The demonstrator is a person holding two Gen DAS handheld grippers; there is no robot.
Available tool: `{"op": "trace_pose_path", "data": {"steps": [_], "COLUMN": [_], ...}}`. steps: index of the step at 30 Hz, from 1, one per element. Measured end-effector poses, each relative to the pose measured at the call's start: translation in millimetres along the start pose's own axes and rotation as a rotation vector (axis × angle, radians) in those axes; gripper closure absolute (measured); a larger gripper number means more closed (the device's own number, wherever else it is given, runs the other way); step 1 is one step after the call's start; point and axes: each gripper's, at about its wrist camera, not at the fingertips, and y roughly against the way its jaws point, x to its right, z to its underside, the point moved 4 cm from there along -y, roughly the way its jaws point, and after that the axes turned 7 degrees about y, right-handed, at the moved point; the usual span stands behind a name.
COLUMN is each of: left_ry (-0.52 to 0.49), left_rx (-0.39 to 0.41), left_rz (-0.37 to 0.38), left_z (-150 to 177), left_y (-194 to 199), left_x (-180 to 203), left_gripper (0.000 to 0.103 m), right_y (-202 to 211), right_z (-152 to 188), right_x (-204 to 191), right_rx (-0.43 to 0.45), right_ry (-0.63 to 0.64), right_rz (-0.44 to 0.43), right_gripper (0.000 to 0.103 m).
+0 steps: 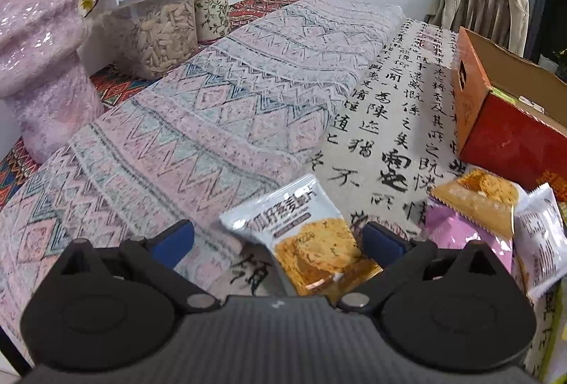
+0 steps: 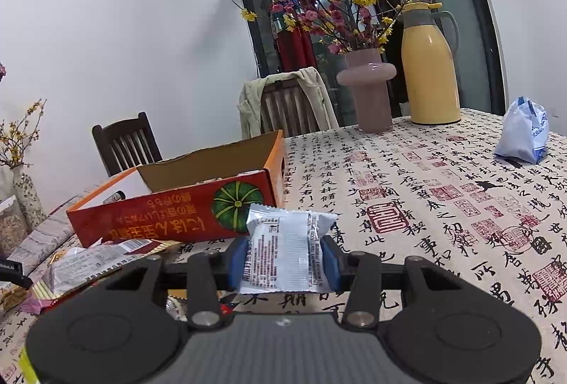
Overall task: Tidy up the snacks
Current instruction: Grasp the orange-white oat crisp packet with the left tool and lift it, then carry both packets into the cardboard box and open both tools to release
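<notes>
Snack packet (image 2: 288, 251): pinched across its width in your right claw (image 2: 283, 263), held above worktop (image 2: 425, 207) near open box (image 2: 184, 207). Looks light, crinkly, slippery film; contents likely brittle, so squeeze gently. Left claw (image 1: 280, 238) open over cracker packet (image 1: 304, 235); take it mid-body.

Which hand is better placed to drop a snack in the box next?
Right. Right gripper already clamps a packet facing the box; left gripper is open, its packet ungripped.

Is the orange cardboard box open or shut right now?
Open. The orange cardboard box has no lid on; its top gapes, showing bare brown inner walls.
</notes>
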Motion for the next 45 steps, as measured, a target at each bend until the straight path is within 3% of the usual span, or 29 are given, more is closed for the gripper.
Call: {"op": "trace_pose_path", "data": {"steps": [3, 8, 15, 20, 29, 36, 45], "left_ry": [-0.006, -0.013, -0.027, -0.061, -0.142, -0.172, -0.197], "left_rx": [0.016, 0.051, 0.093, 0.169, 0.280, 0.303, 0.287], "left_rz": [0.007, 0.035, 0.123, 0.208, 0.374, 0.442, 0.484], "left_z": [3.4, 2.9, 7.9, 0.0, -30.8, -52.4, -70.2], "left_y": [6.8, 18.6, 34.4, 58.9, 92.8, 90.5, 71.4], "left_x": [1.5, -0.7, 0.5, 14.5, 73.1, 122.4, 179.0], "left_gripper": [0.014, 0.060, 0.062, 0.062, 0.062, 0.062, 0.062], "right_y": [0.5, 1.5, 2.2, 6.8, 6.4, -25.4, -81.9], "right_z": [0.1, 0.0, -0.4, -5.4, -60.6, -101.5, -119.3], "right_x": [0.2, 0.2, -1.4, -3.1, -24.8, -51.4, -71.0], "right_rx": [0.002, 0.004, 0.007, 0.013, 0.108, 0.119, 0.070], "right_ry": [0.000, -0.001, 0.003, 0.013, 0.085, 0.155, 0.200], "right_rz": [-0.003, -0.005, -0.006, -0.022, -0.051, -0.064, -0.061], "right_gripper": [0.059, 0.059, 0.059, 0.059, 0.059, 0.059, 0.059]}}
